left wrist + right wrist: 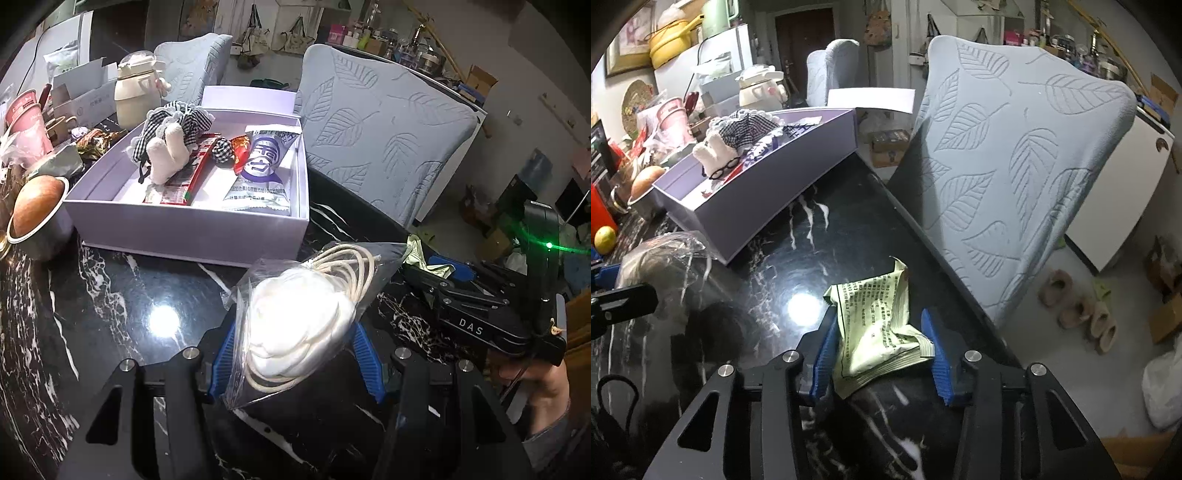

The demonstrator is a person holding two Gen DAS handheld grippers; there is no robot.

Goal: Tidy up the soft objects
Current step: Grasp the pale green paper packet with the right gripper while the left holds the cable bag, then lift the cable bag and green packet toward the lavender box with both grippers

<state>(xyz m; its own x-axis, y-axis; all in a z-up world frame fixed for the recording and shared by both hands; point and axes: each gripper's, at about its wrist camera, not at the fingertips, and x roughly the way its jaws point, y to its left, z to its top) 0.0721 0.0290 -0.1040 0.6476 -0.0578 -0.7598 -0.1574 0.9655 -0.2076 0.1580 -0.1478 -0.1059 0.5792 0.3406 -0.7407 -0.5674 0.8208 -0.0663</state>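
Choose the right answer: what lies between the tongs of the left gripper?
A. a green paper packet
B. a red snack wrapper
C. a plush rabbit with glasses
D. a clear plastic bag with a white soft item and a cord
D. In the left wrist view, the clear plastic bag with a white soft item and a coiled cord inside sits between the blue tongs of the left gripper, in front of the purple box.
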